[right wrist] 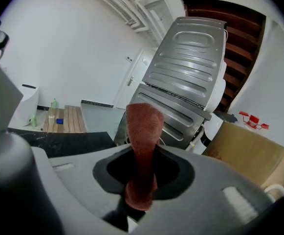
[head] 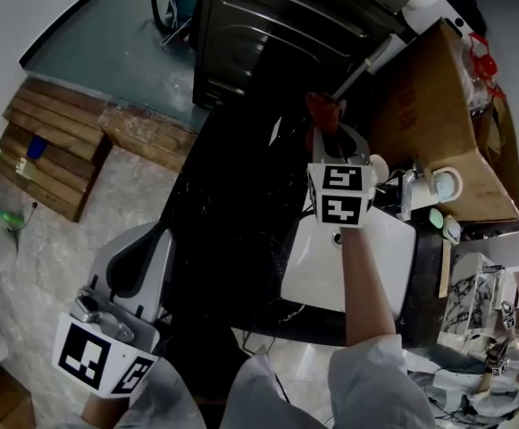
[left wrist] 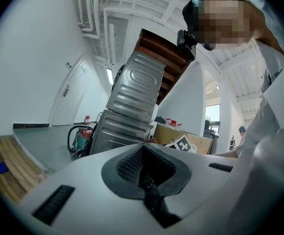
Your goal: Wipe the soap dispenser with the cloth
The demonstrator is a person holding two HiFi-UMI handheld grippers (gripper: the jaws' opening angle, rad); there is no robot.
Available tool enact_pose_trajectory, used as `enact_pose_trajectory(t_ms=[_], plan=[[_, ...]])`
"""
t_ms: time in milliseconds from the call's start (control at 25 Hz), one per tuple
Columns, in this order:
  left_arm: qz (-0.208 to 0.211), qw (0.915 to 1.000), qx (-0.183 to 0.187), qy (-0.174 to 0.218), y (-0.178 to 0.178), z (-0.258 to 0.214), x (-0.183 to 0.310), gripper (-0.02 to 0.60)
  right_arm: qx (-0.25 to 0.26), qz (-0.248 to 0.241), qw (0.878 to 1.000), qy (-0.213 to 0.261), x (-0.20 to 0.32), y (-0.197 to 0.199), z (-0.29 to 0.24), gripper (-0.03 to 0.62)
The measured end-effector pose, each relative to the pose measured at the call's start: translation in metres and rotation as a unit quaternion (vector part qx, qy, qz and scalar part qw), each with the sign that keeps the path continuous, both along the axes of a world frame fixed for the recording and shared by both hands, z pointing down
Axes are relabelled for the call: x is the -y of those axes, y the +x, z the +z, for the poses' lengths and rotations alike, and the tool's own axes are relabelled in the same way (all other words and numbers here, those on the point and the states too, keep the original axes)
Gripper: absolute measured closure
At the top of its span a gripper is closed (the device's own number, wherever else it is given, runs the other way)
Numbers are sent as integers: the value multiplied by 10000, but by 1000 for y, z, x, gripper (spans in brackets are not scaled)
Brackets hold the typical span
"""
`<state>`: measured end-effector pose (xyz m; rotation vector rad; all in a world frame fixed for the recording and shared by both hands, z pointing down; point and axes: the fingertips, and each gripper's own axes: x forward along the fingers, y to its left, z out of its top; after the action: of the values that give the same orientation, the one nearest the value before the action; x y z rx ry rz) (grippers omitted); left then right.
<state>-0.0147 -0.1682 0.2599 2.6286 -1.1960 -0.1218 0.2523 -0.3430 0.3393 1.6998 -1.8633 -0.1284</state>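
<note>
The right tool (right wrist: 141,182) pinched the red cloth (right wrist: 144,126) by one end only, so I judged that rubbing could pull it out. The left tool (left wrist: 149,182), pressed together and empty, hung at 7 o'clock in the head view. The white bottle I took for the soap dispenser (head: 416,189) stood at 4 o'clock from the cloth, on the counter (head: 232,204) between the sink (head: 397,259) and a cardboard box (head: 447,105). A careless swing might tip it.

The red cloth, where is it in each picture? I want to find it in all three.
Head view: the red cloth is in the upper middle, poking out past the right gripper.
Right gripper view: the red cloth is in the centre, standing up, pinched between the jaws.
Left gripper view: it cannot be made out.
Shared landmark: the grey ribbed metal cabinet shows in all three.
</note>
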Motion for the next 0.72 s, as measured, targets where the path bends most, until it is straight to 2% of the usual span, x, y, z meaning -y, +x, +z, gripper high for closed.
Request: enact_pose_trajectory(t_ms=[280,720], plan=[[-48,10000,8,-19,-3,2,3,578,-201,-145,9997,-29,-4,-16,16,517],[-14,10000,45,-77,-4,7,4,578,-26,-337,9991,-239,-13,-36,45,517]])
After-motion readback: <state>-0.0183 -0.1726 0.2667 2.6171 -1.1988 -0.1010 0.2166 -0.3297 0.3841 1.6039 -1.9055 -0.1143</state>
